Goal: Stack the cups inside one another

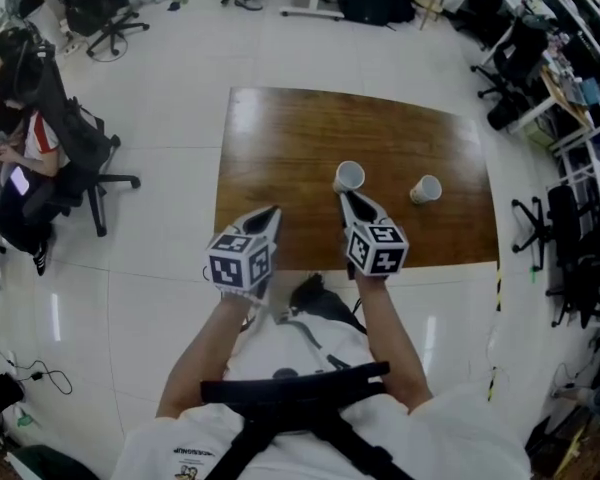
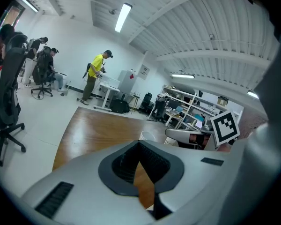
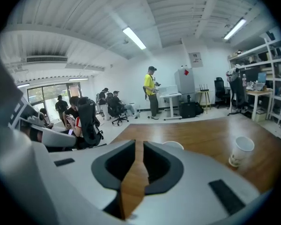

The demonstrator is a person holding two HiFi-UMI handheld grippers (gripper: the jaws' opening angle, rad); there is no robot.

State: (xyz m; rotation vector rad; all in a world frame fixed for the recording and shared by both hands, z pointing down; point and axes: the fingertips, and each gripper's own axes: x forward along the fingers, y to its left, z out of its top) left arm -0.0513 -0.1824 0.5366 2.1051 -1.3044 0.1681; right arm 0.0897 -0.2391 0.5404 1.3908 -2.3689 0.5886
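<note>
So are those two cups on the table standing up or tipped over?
Both upright: the middle cup and the outer cup stand mouth-up on the table, apart, neither inside the other.

Two white paper cups are counted on one wooden table: the middle cup and the right-hand cup. Two grippers are counted, the left gripper and the right gripper. One marker cube is carried on each, the left marker cube and the right marker cube, so two in all. One standing person in a yellow shirt is counted. Several seated people and black office chairs are seen; their exact number cannot be told.
</note>
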